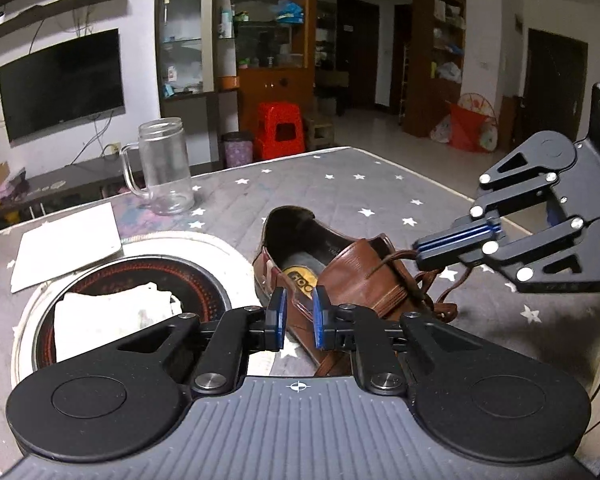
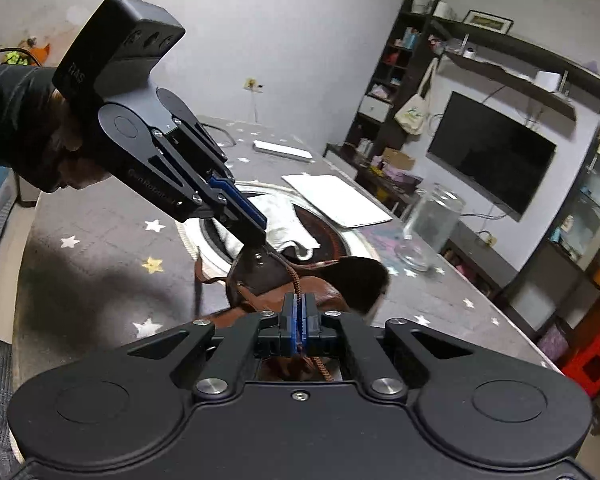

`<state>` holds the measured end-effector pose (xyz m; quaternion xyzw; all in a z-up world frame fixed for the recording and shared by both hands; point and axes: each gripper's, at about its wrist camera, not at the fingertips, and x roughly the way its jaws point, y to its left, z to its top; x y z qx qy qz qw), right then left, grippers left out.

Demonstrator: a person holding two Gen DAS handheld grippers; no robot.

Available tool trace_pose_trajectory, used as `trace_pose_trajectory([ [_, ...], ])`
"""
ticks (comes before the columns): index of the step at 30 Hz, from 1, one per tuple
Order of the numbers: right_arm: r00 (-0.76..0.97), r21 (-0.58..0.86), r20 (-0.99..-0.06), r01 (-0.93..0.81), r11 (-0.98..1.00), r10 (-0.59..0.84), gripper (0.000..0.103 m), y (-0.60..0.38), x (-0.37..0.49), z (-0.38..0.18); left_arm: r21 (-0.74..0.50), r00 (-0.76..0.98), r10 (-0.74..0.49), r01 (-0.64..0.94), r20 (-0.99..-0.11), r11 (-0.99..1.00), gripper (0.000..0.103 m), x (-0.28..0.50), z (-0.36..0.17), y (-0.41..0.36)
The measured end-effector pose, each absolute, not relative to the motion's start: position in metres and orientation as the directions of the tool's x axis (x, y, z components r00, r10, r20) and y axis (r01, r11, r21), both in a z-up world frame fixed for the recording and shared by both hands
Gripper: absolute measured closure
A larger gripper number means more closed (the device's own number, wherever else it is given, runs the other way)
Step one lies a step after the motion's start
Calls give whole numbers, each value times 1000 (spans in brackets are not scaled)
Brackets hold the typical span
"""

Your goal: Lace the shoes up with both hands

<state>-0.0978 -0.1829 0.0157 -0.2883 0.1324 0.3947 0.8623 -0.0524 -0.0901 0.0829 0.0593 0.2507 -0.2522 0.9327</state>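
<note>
A brown leather shoe point(image 1: 348, 276) point(image 2: 332, 292) lies on the star-patterned tablecloth point(image 1: 340, 188) with its opening facing away from me. In the left wrist view, my left gripper point(image 1: 299, 316) has its blue pads on either side of the shoe's near eyelet flap. Seen from the right wrist, the left gripper point(image 2: 256, 236) pinches that flap's edge beside a metal eyelet. My right gripper point(image 2: 299, 312) point(image 1: 418, 254) is shut on the brown lace point(image 2: 294, 280) point(image 1: 384, 266), which runs taut from the eyelet area into its pads. Loose lace hangs beside the shoe.
A glass jar mug point(image 1: 166, 172) point(image 2: 428, 228) stands behind the shoe. A round cooktop point(image 1: 204, 276) set into the table holds a white cloth point(image 1: 112, 312). White paper point(image 1: 66, 244) lies to its left. A person's sleeve point(image 2: 12, 112) holds the left gripper.
</note>
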Motion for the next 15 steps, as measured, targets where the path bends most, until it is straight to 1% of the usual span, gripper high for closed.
trace_pose_trajectory([
  [7,661,-454,-480,-750,481,577,101,-164,-86,10,-32,744,-458,508,-486,861,89,-51,82,-87],
  [15,680,-541,-492,-728,421,544,101,-145,-97,-2,-40,742,-467,514,-480,857,89,-50,81,-86],
])
